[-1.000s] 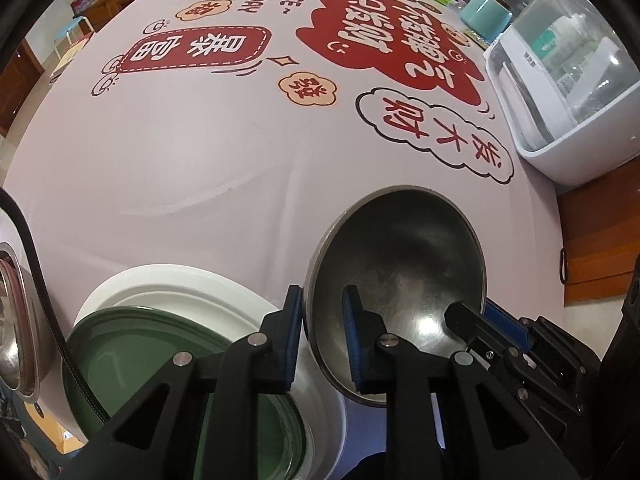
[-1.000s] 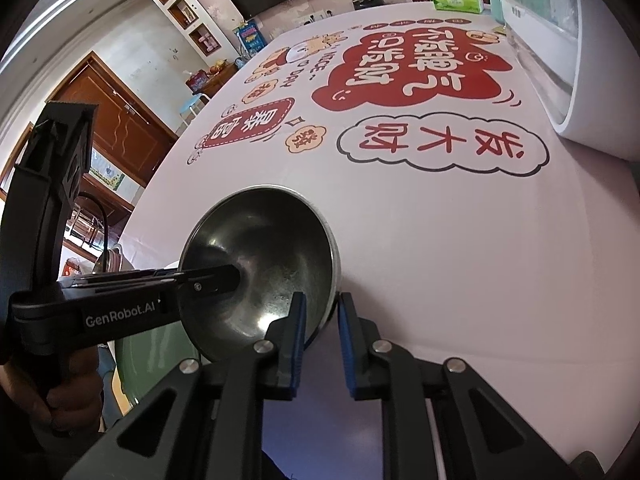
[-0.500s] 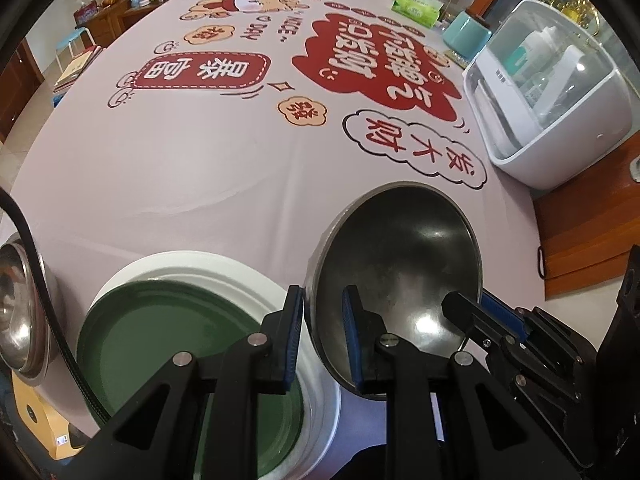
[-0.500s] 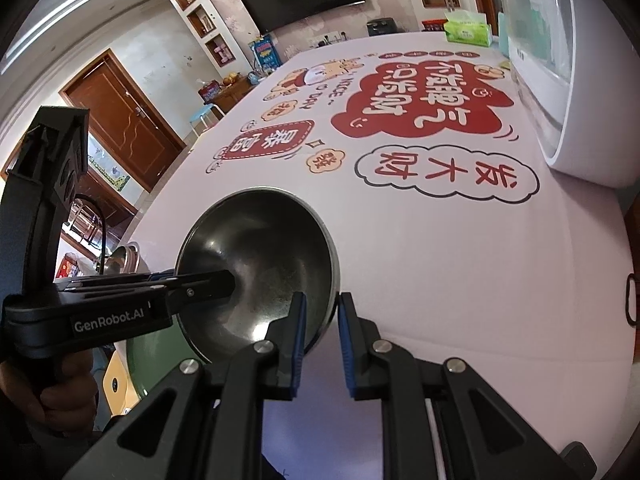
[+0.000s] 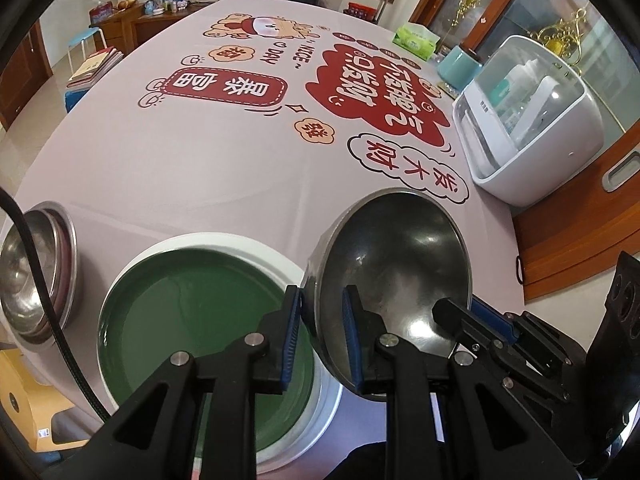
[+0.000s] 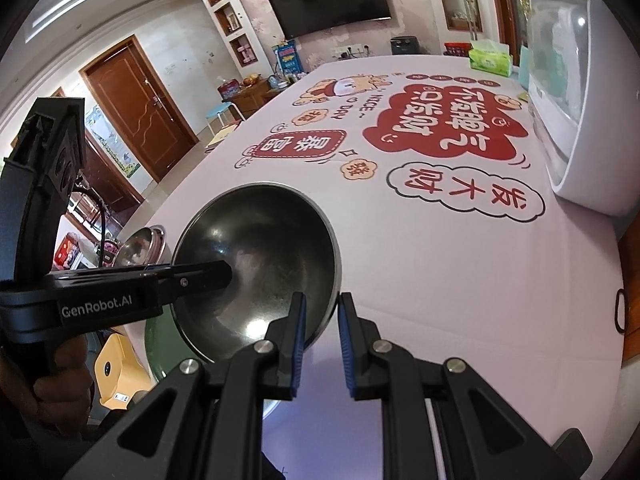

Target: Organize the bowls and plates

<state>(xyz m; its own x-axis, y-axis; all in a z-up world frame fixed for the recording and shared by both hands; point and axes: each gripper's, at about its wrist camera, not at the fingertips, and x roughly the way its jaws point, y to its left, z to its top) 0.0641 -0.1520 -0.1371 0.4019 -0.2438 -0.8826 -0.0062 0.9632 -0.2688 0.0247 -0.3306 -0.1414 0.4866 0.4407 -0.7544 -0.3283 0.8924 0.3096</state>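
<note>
Lifting steel bowl (image 5: pixel 394 264) higher off desk (image 5: pixel 180 160) w/ both tongs, left tongs (image 5: pixel 320 330) & right tongs (image 6: pixel 320 326) each pinching its rim, swinging toward stacked bowls (image 5: pixel 34 272) beside green plate (image 5: pixel 192 316).

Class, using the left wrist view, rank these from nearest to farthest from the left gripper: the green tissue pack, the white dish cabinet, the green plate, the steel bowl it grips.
1. steel bowl, its rim between the left gripper fingers.
2. green plate, just left.
3. white dish cabinet, right edge.
4. green tissue pack, far end.
</note>
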